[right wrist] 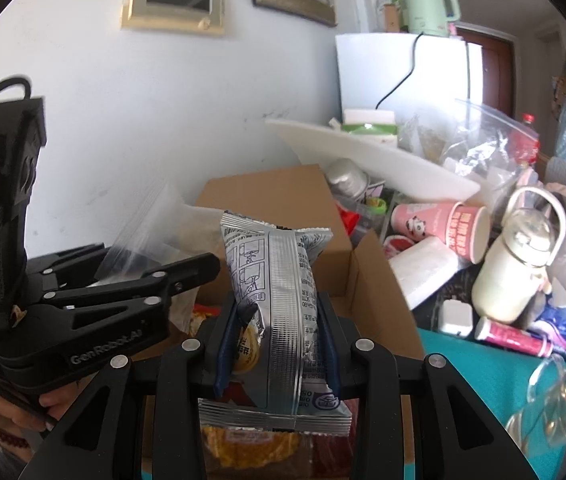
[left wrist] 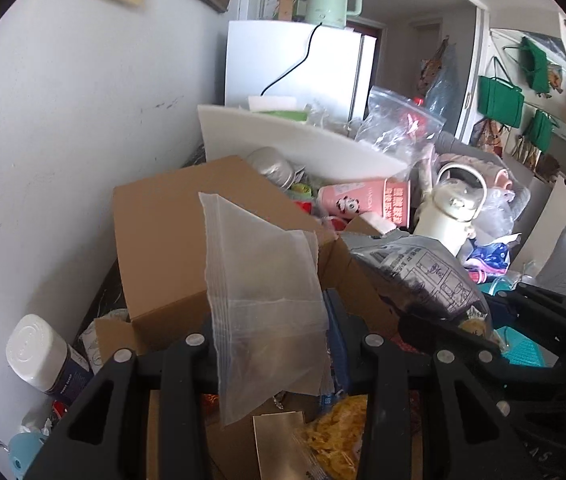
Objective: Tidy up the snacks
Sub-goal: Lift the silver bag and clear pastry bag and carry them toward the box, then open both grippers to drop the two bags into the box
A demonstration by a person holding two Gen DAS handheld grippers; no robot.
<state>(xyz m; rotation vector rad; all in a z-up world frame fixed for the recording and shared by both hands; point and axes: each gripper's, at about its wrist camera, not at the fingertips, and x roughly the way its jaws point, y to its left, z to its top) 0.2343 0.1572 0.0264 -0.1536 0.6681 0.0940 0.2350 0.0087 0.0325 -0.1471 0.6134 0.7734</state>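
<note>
The left gripper (left wrist: pixel 271 344) is clenched on a clear zip bag (left wrist: pixel 265 300), which stands upright between its fingers and rises toward 12 o'clock in the left wrist view. Behind the bag sits an open cardboard box (left wrist: pixel 171 248), its flap folded back toward the wall. A yellow snack pack (left wrist: pixel 335 436) lies below the bag at 6 o'clock, inside the box.

The right gripper (right wrist: pixel 277 344) grips a silver snack packet (right wrist: pixel 283 312) upright, over the box (right wrist: pixel 283 196). In the right wrist view the left gripper (right wrist: pixel 155 280) shows at 9 o'clock, with the zip bag (right wrist: pixel 151 220) sticking up from it. In the left wrist view the silver packet (left wrist: pixel 423 280) appears at 3 o'clock, just beside the bag.

Clutter fills the table past the box: a pink paper cup (right wrist: pixel 443 224) lying on its side at 2 o'clock, a cream bottle (right wrist: pixel 511 272) with a loop handle at 3 o'clock, and a white tray (right wrist: pixel 363 152) leaning above them. A green kettle (right wrist: pixel 427 0) stands on a white fridge (right wrist: pixel 399 72) at 1 o'clock. A wine glass (right wrist: pixel 555 396) lies on the teal mat (right wrist: pixel 475 380) at 4 o'clock.
</note>
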